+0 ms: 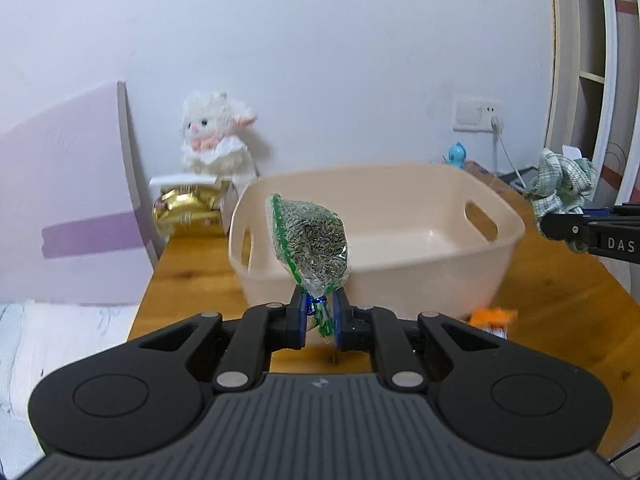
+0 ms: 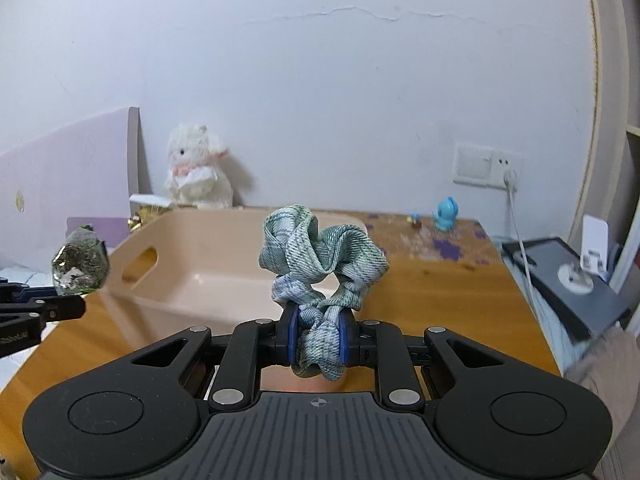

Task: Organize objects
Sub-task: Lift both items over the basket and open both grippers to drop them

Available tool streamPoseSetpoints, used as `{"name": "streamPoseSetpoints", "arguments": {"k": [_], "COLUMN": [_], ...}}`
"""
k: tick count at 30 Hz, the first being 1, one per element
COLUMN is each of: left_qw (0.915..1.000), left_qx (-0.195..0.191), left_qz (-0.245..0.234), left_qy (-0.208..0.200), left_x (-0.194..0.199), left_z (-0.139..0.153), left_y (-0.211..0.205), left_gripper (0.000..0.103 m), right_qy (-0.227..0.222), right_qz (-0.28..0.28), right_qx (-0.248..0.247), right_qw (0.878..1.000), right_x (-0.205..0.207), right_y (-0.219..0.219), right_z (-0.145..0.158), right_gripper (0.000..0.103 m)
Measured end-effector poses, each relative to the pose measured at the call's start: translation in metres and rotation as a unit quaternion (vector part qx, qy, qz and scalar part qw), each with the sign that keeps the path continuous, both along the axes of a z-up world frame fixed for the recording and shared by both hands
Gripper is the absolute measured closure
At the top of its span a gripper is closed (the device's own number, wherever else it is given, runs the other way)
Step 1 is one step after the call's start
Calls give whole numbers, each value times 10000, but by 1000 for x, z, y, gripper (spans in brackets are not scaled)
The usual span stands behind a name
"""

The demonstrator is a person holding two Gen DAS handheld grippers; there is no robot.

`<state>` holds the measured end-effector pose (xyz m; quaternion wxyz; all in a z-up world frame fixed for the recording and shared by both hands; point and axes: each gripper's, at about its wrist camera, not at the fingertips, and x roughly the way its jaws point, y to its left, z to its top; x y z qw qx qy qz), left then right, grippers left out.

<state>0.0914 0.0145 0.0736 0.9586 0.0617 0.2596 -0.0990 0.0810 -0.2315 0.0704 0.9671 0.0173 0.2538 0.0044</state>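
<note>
Seed bag (image 1: 310, 236): light, slack and likely slippery, pinched by its twisted neck in the left claw (image 1: 319, 314) and held upright before the basin (image 1: 496, 264). Hair scrunchie (image 2: 320, 256): soft, light and unbreakable, clamped at one fold in the right claw (image 2: 319, 340). The basin on the worktop (image 1: 560, 300) is seen empty.
</note>
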Motion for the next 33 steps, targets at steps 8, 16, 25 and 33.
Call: {"name": "streamPoseSetpoints", "arguments": {"k": [8,16,25,33], "left_qw": [9997,9967,9953,9983], "left_qx": [181,321,219,172], "left_qz": [-33,97,104,168], "left_qy": [140,733,939,528], "left_x": [69,122,129,99], "left_z": [-3,-40,-42,-15], "left_y": [-33,-51,-49,-33], "left_gripper": [89,89,68,30], "right_qy": [243,987,927,646], "right_qz": [122,250,204,180], "right_qx": [-63,-163,-114,72], "right_qw": [9996,9947,9954,9977], "right_x": [61,111,103,66], "right_y": [5,23,26,27], "right_z": [-1,-40,-42,-22], "right_gripper": [85,84,44,22]}}
